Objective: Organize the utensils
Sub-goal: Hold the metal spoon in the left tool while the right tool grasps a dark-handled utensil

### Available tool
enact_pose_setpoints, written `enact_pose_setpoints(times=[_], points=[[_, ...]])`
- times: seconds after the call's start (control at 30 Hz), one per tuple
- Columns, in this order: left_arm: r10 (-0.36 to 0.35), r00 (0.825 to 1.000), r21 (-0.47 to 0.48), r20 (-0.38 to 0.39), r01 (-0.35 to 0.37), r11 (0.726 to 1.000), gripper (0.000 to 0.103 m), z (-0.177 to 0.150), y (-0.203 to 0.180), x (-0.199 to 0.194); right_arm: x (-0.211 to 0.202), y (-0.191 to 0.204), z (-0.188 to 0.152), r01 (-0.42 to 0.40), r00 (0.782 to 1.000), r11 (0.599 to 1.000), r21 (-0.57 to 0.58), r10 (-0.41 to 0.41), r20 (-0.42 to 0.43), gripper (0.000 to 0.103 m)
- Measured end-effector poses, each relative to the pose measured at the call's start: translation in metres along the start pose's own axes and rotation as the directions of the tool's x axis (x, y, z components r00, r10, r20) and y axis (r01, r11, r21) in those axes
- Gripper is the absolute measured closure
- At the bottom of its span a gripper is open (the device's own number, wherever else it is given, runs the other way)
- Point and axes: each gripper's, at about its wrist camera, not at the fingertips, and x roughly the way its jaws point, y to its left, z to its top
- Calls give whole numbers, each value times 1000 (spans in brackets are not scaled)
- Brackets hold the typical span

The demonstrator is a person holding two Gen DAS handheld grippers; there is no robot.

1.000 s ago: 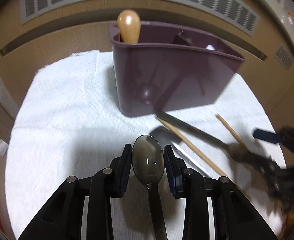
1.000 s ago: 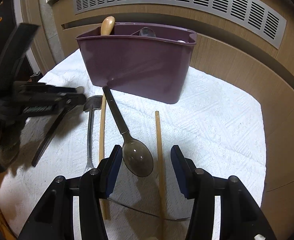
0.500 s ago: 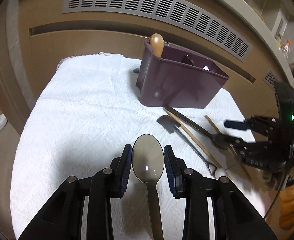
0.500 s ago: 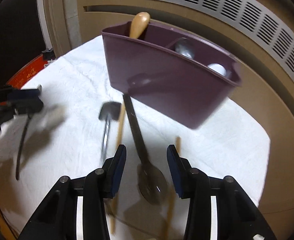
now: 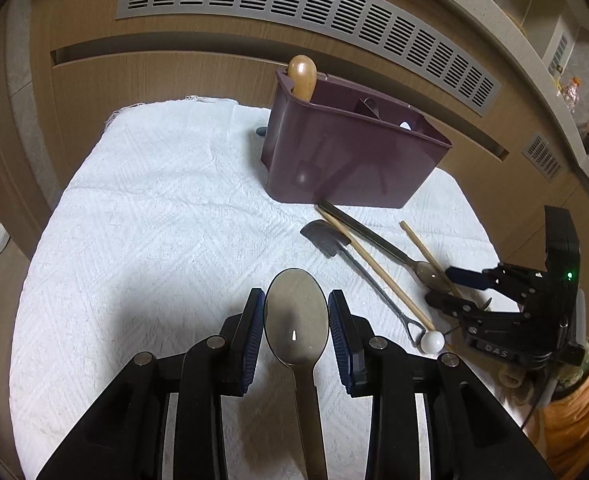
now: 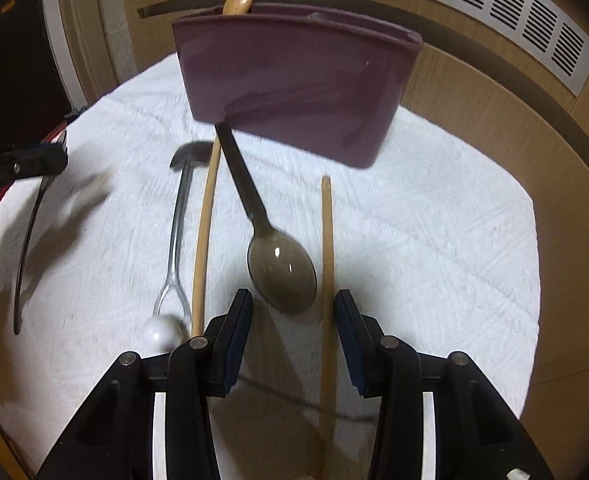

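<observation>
My left gripper is shut on the bowl of a grey translucent spoon, held over the white towel; the handle runs back under the fingers. The purple caddy stands at the far side with a wooden handle sticking up in it. My right gripper hangs open just over a second grey spoon, whose bowl lies just ahead of the fingertips. One wooden chopstick passes between the jaws, untouched. The other chopstick lies left of that spoon.
A thin metal utensil with a flat head and a white ball end lies beside the left chopstick. A wooden cabinet with a vent grille rises right behind the towel. An orange sleeve shows at the right.
My left gripper has drawn back from the caddy, carrying its spoon. My right gripper's jaws have narrowed a little, and the lying spoon's bowl now sits ahead of them instead of between them.
</observation>
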Motion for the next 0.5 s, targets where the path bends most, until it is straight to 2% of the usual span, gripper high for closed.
enact_pose_setpoints(times=[0.07, 0.13, 0.2, 0.33, 0.5], points=[[4, 1000, 2, -3, -4, 1000, 70, -1, -3, -1, 3, 4, 4, -1, 1000, 1000, 2, 1, 18, 63], [7, 1000, 9, 0, -7, 1000, 70, -1, -6, -5, 4, 7, 6, -7, 999, 1000, 4, 7, 39, 70], [10, 1000, 13, 9, -10, 1000, 70, -1, -8, -9, 0, 8, 6, -18, 999, 1000, 8, 18, 52, 70], [8, 1000, 23, 25, -8, 1000, 70, -1, -13, -16, -22, 5, 8, -20, 995, 999, 35, 17, 99, 70], [-8, 999, 42, 47, 6, 999, 70, -4, -24, -26, -63, 5, 7, 16, 985, 999, 38, -22, 171, 71]])
